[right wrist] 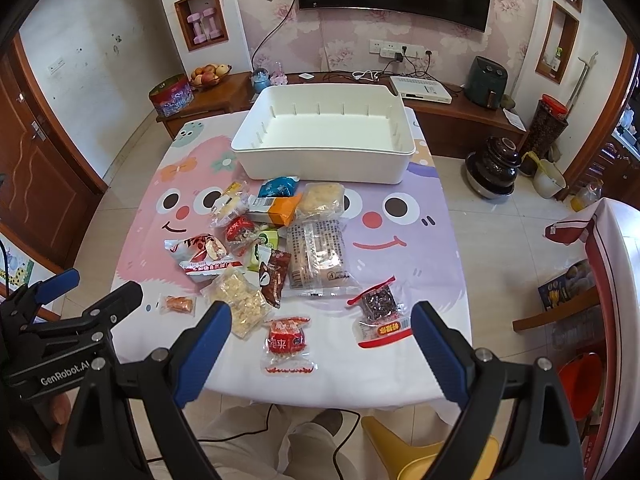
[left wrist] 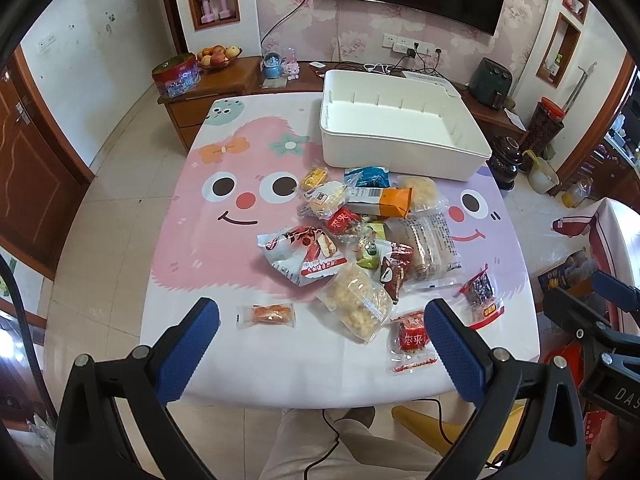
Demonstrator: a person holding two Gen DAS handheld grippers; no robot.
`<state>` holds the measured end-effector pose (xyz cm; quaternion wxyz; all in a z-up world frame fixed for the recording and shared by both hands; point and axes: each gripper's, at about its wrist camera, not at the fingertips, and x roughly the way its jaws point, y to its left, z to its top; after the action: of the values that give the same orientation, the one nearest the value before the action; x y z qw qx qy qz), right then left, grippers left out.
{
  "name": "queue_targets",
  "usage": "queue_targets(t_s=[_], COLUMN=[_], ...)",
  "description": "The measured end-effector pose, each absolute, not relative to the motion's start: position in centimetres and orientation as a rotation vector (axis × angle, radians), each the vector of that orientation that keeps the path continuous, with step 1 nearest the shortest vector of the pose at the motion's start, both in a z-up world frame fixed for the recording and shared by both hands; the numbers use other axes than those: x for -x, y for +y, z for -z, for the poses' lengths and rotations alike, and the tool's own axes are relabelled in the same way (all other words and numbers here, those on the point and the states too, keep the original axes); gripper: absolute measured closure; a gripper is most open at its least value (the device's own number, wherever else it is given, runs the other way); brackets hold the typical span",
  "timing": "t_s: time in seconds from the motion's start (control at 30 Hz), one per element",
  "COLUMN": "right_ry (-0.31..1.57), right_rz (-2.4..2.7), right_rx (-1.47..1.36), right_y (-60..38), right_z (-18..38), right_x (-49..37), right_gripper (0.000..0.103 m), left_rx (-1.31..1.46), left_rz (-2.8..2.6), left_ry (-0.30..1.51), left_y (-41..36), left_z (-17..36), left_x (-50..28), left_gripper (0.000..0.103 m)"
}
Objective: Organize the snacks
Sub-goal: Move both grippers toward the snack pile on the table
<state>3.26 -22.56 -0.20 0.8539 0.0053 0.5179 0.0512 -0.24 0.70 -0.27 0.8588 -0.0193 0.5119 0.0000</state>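
A pile of wrapped snacks lies mid-table on a cartoon tablecloth. An empty white bin stands behind it at the far side. A small orange snack lies apart at the near left. A red round snack and a dark jerky pack lie nearest the front edge. My left gripper hovers open above the near edge, holding nothing. My right gripper is open too, above the red snack. Each gripper shows at the side of the other's view.
A wooden sideboard behind the table carries a fruit bowl, a tin and cables. A dark jar and buckets stand on the floor at the right. A person's legs and a yellow stool are below the near edge.
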Motion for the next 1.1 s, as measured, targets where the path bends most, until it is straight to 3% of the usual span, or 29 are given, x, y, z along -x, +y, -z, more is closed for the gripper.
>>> queue_targets(t_s=[1.1], right_ry=[1.167], right_rz=[-0.135], right_rx=[-0.033], right_y=[-20.5], right_z=[2.3], right_x=[-5.0], right_gripper=[0.011], left_rx=[-0.017], left_rz=[0.0], left_ry=[1.085], left_y=[1.3], left_z=[1.6], left_x=[-1.4], left_gripper=[0.001])
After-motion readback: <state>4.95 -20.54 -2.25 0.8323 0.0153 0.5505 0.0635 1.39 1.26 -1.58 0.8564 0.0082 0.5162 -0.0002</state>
